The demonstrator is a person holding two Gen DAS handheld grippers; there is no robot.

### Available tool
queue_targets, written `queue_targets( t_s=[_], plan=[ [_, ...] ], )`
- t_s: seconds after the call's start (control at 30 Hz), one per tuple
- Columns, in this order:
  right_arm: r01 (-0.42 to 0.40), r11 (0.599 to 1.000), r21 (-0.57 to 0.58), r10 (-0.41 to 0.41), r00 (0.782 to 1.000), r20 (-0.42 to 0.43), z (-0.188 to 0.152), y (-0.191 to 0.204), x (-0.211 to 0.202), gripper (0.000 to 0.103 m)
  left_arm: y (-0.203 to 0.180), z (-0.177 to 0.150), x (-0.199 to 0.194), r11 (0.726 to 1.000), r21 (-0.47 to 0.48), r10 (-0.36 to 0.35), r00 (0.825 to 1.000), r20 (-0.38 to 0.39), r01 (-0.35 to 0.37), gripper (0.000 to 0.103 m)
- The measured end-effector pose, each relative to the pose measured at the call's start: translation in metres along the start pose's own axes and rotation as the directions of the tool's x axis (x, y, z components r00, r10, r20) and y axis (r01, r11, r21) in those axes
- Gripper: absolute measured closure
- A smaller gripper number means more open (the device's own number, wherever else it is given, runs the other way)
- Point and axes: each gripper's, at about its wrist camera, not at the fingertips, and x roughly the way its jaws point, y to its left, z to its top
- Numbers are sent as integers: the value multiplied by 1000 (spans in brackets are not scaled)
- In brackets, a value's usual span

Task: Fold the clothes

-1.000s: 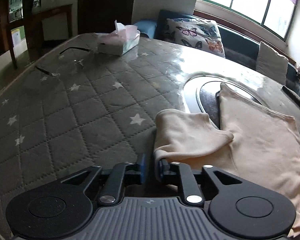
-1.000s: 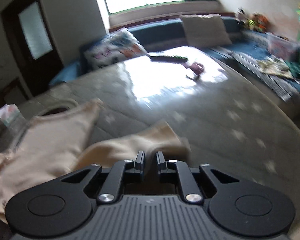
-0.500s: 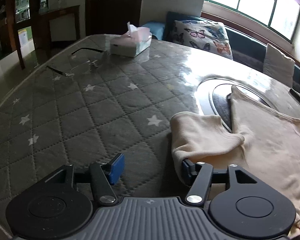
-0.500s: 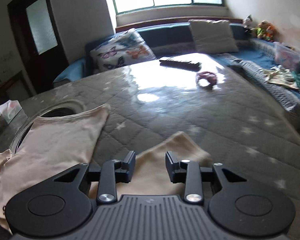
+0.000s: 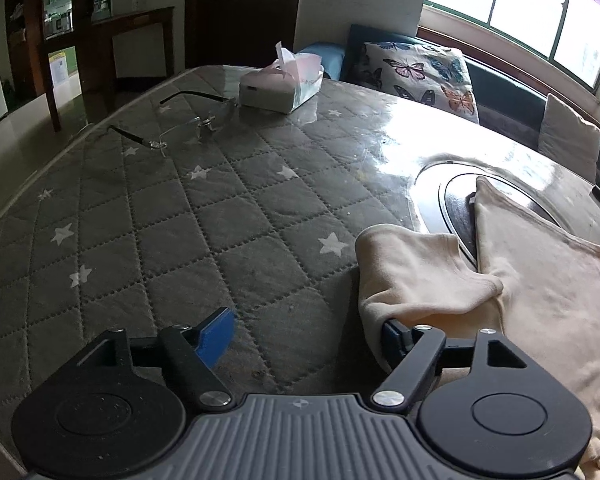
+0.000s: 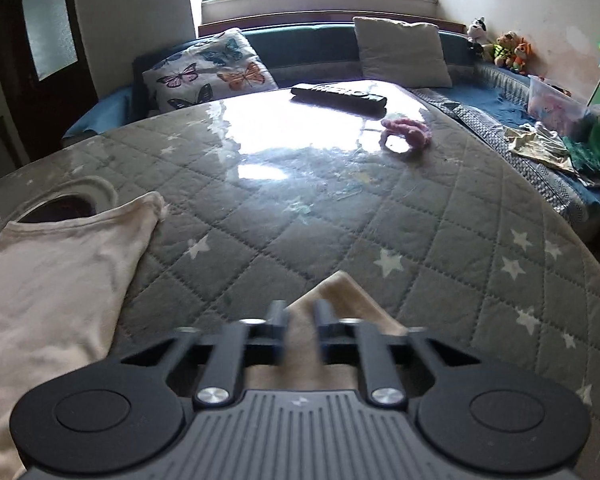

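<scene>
Left wrist view: the left hand-held gripper is gaping wide beside the folded sleeve of the cream cotton shirt. The right hand-held gripper is standing narrowly parted over the other sleeve tip. Judging by this, the sleeve fold is finishing; next comes regrasping for the body fold.

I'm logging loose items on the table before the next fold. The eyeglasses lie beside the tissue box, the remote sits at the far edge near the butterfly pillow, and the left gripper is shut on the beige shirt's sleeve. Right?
Not quite: the left wrist view shows the left gripper open, its jaws wide apart, one finger beside the sleeve. The rest stands.
</scene>
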Motion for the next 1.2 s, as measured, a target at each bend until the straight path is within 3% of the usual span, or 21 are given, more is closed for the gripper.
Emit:
queue_targets(
  t_s=[0.2,0.43,0.7,0.8,0.97,1.2],
  plan=[
    [-28,999,30,25,997,72,7,-14,-16,102,-1,-5,0,1000,10,4,1000,-13,-4,19],
    [-60,994,91,39,973,226,-5,-51,-87,102,-2,-8,-4,1000,23,-4,1000,-12,5,15],
    [95,989,113,-106,989,98,-57,-95,-101,98,-11,-14,-7,996,90,-19,1000,-12,20,9],
    [40,995,87,-51,991,121,-56,-85,-106,96,-19,-15,-11,991,133,-19,1000,13,17,5],
    [-62,998,1,62,994,91,-50,-51,-89,73,-28,-18,-15,982,189,-12,999,38,5,3],
    [-96,995,-29,97,995,18,-51,-28,-64,63,-48,-19,-9,963,270,-9,999,49,-4,2]
  ],
)
